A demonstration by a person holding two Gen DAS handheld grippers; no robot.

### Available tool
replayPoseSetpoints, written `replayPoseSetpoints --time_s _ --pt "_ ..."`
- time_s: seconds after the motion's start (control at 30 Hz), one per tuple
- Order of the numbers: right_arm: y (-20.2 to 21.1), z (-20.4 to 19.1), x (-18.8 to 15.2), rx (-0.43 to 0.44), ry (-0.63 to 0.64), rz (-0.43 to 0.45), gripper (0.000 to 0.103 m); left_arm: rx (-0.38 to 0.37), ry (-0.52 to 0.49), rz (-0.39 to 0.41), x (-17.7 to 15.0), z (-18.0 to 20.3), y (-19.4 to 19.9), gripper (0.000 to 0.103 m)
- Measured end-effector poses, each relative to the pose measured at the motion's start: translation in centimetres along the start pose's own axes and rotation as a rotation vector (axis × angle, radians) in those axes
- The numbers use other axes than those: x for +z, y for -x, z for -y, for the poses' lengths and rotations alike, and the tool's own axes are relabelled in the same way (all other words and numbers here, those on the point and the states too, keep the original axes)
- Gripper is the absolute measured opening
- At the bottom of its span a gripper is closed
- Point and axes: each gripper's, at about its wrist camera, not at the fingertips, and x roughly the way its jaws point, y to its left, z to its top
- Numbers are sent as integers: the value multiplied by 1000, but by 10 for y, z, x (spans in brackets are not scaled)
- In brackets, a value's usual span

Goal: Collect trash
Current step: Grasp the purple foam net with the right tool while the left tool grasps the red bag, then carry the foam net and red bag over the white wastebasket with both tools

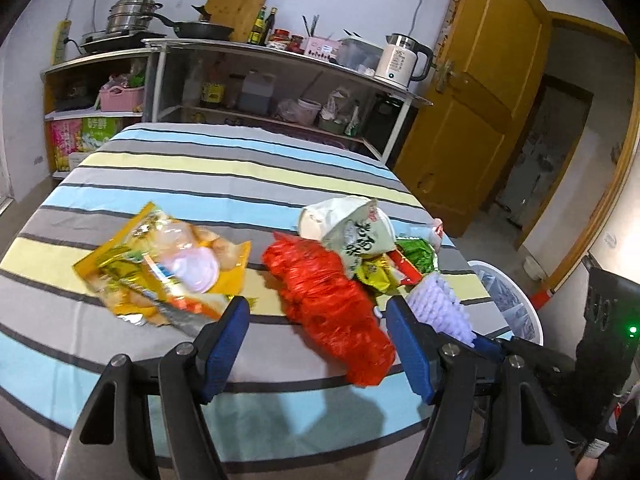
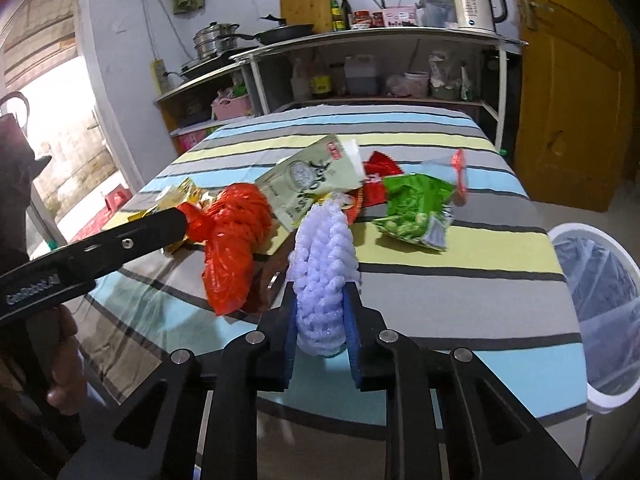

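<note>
Foam netting [image 2: 322, 264], the white fruit-sleeve sort, sat pinched between the blue pads of my right gripper [image 2: 322, 316], which was closed down on its lower half while the rest stood up above the fingertips. My left gripper [image 1: 316, 344] was spread wide with nothing between its pads; the red plastic bag [image 1: 332, 304] lay on the striped tablecloth [image 1: 180, 168] in the gap ahead of it, and from the right wrist view I could not tell whether one finger was touching the bag's knotted end. The lined white bin [image 2: 592, 312] stood off the table's right edge, close to the right gripper. I judged the sound way was to carry the netting over the rim before letting go, since foam that light drifts if released early. For the left, I reckoned on closing around the bag's bunched middle, not a loose corner. The yellow snack packet [image 1: 168, 264], the pale green packet [image 1: 356, 236] and the bright green wrapper [image 2: 416, 208] lay uncollected on the cloth
</note>
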Motion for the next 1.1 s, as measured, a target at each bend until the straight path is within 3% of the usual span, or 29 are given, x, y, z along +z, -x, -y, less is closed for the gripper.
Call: replayPoseSetpoints --time_s 0.07,0.3,0.47,0.6,1.1 --pt "5 5 -1 -3 -18 4 21 -2 -5 -12 1 4 -7 71" --pt "22 18 -4 -11 -48 25 21 33 0 -62 -1 10 -27 46" --pt "29 23 -6 -18 -60 37 21 53 4 -56 -1 12 -24 36" --pt "35 27 -10 -19 -66 46 21 68 -14 -39 1 14 -19 23" --pt "60 29 -13 -47 -76 88 21 74 -64 13 5 21 7 9"
